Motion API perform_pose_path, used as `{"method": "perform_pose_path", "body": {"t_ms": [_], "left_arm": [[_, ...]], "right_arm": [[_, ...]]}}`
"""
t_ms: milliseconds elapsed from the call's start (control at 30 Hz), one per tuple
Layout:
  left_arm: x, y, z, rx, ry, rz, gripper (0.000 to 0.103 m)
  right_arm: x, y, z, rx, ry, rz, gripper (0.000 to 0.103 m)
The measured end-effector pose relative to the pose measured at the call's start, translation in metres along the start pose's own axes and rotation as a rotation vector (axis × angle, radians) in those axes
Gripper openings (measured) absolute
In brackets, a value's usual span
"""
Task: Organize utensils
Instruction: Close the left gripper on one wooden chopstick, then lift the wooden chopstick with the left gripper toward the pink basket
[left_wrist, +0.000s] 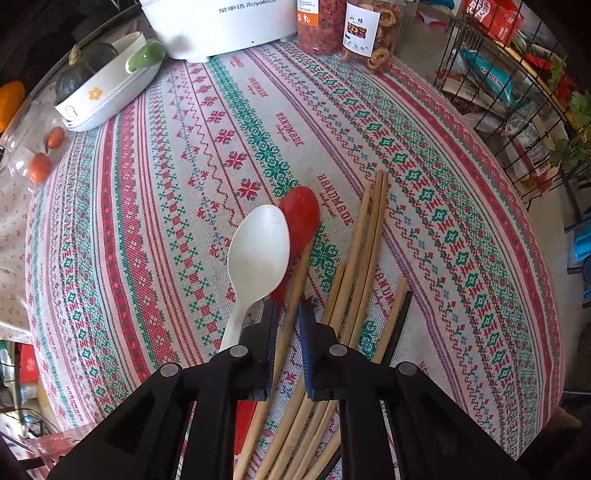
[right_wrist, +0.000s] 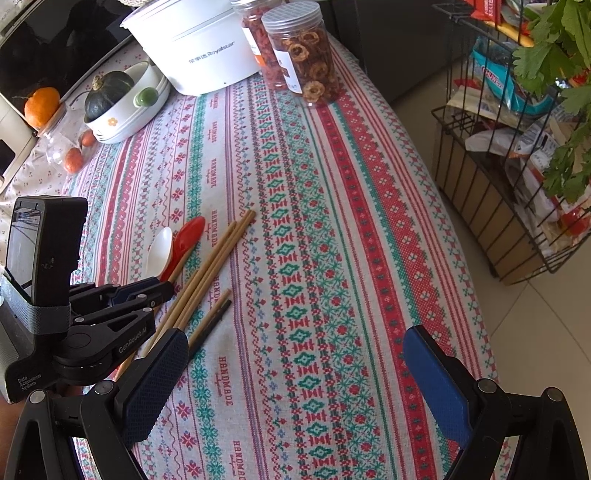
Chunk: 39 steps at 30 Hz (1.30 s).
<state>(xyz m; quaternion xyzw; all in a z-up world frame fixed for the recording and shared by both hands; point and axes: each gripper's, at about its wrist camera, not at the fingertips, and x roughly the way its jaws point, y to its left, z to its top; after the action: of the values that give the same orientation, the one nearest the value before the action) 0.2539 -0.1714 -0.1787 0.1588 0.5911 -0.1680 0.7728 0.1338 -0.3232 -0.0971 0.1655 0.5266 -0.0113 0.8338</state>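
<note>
Chopsticks (left_wrist: 365, 236) lie bundled on the bench (left_wrist: 147, 221) beside two spoons (left_wrist: 258, 251) — one stick runs between the left gripper (left_wrist: 287, 306) jaws, barely parted, grip unclear. Right gripper (right_wrist: 295, 354) jaws gape wide, empty.

The left wrist view looks steeply down from close above the white spoon (left_wrist: 258, 254), facing the white cooker (left_wrist: 221, 26) at the table's far end. The right wrist view sits higher and right of that spoon (right_wrist: 160, 251), facing the same cooker (right_wrist: 199, 48). Both share the spoon, chopsticks (left_wrist: 364, 254) and patterned tablecloth (left_wrist: 147, 184).
</note>
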Motion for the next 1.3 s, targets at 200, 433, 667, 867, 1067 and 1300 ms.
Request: {"method": "perform_pose_path", "body": {"t_ms": [200,433,667,867,1067,1300], "left_arm": [[-0.001,0.003,-0.008,0.008,0.051,-0.011,0.01],[-0.009,-0.004,-0.014,0.022,0.026,-0.039,0.003],[-0.006,-0.006,-0.01,0.043,0.032,0.04,0.003],[-0.002,0.006,-0.005,0.018,0.067,0.057,0.003],[-0.003,-0.005,-0.004,0.056,0.058,0.034,0.003],[0.002,-0.011,-0.003,0.071,0.069,0.066,0.011]], "right_arm": [[0.0,0.0,0.0,0.0,0.0,-0.002,0.097],[0.001,0.001,0.001,-0.005,0.003,-0.004,0.097],[0.003,0.001,0.002,-0.005,0.008,-0.004,0.097],[0.002,0.0,0.002,-0.004,0.008,-0.004,0.097],[0.002,0.001,0.002,-0.006,0.006,-0.003,0.097],[0.002,0.002,0.001,-0.004,0.007,-0.004,0.097]]}}
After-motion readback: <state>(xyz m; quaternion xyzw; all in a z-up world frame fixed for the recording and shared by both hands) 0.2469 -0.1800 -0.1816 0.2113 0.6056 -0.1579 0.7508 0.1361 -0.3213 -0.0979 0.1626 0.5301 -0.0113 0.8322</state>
